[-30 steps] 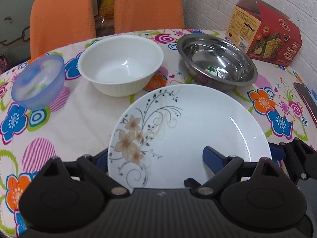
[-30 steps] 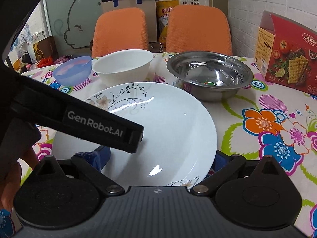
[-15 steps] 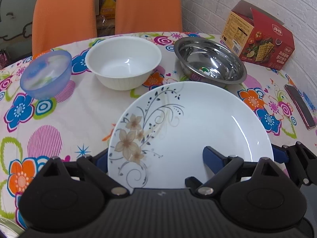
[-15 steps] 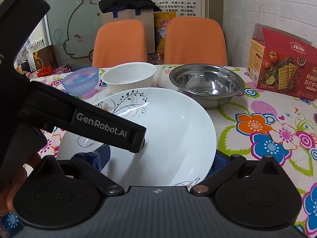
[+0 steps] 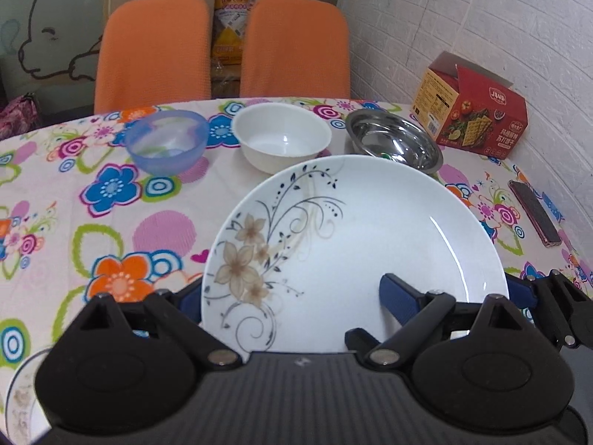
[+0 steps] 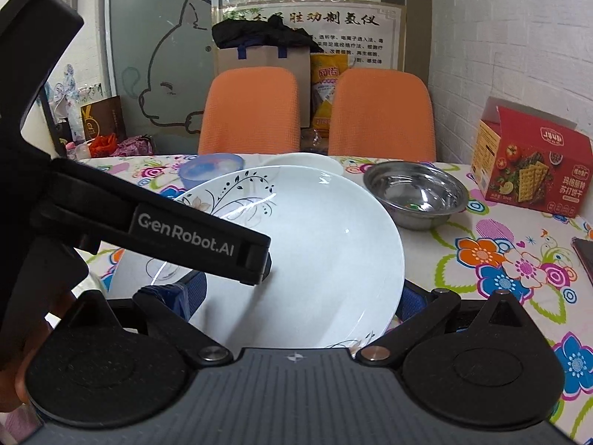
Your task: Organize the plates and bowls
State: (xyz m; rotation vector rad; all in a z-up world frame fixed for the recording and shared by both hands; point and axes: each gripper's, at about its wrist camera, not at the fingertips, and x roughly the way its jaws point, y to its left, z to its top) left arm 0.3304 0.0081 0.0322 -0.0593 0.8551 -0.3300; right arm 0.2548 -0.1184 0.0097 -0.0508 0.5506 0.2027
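Note:
A white plate (image 5: 370,244) with a brown flower print hangs tilted above the flowered table (image 5: 111,193). My left gripper (image 5: 292,293) is shut on its near rim, one blue pad on top and one beneath. The same plate (image 6: 318,259) sits in my right gripper (image 6: 296,296), which is shut on its other side. The left gripper's black finger (image 6: 207,237) lies across the plate. Behind stand a blue plastic bowl (image 5: 166,141), a white bowl (image 5: 283,137) and a steel bowl (image 5: 394,142). A second plate's rim (image 5: 22,389) shows at the lower left.
A red cracker box (image 5: 474,118) stands at the table's far right by the brick wall. A phone (image 5: 535,211) lies near the right edge. Two orange chairs (image 5: 152,48) stand behind the table. A hand (image 6: 15,382) shows at the lower left.
Both grippers have risen and drawn back with the plate between them. The three bowls now look farther away and stay where they were.

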